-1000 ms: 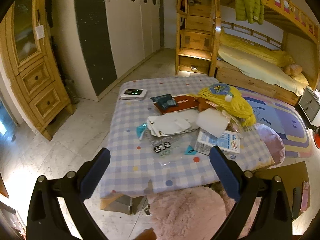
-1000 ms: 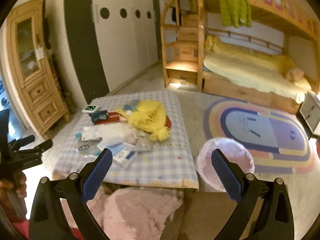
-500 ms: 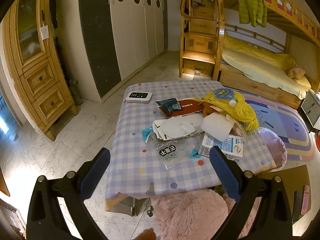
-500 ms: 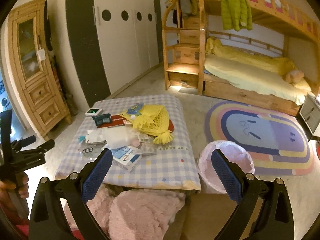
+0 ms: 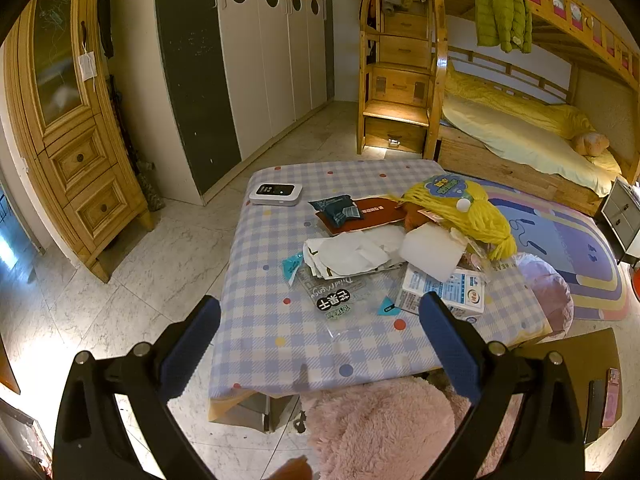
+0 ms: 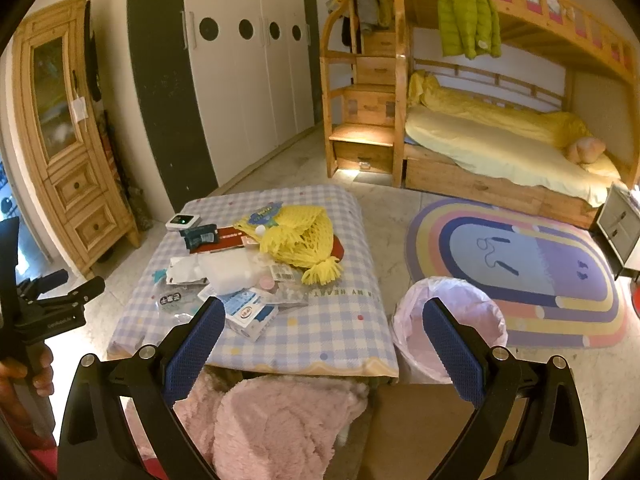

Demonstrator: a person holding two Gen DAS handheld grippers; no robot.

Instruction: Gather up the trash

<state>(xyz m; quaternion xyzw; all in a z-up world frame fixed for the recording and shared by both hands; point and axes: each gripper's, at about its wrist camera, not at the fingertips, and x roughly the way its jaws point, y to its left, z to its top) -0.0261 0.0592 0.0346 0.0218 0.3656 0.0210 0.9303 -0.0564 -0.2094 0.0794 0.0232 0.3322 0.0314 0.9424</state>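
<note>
The surface (image 5: 280,332) is covered in a matt checked cloth. On it lie a yellow foam-net sleeve (image 5: 476,216), rough and open-meshed; a clear glossy plastic wrapper (image 5: 334,300); a printed cardboard carton (image 5: 448,292); white matt paper sheets (image 5: 348,254); and a dark foil-like sachet (image 5: 336,208). The bin (image 6: 448,320) is lined with thin, translucent pink plastic film. The cabinet (image 5: 76,152) and bunk bed (image 6: 400,80) are varnished wood with visible grain. The floor (image 5: 100,304) is polished, marbled tile. A pink fluffy pile fabric (image 6: 276,420) lies in the foreground. The left gripper (image 5: 320,344) and right gripper (image 6: 324,344) have black matt plastic frames, metal screws and textured blue pads (image 6: 196,348) on the fingers.
</note>
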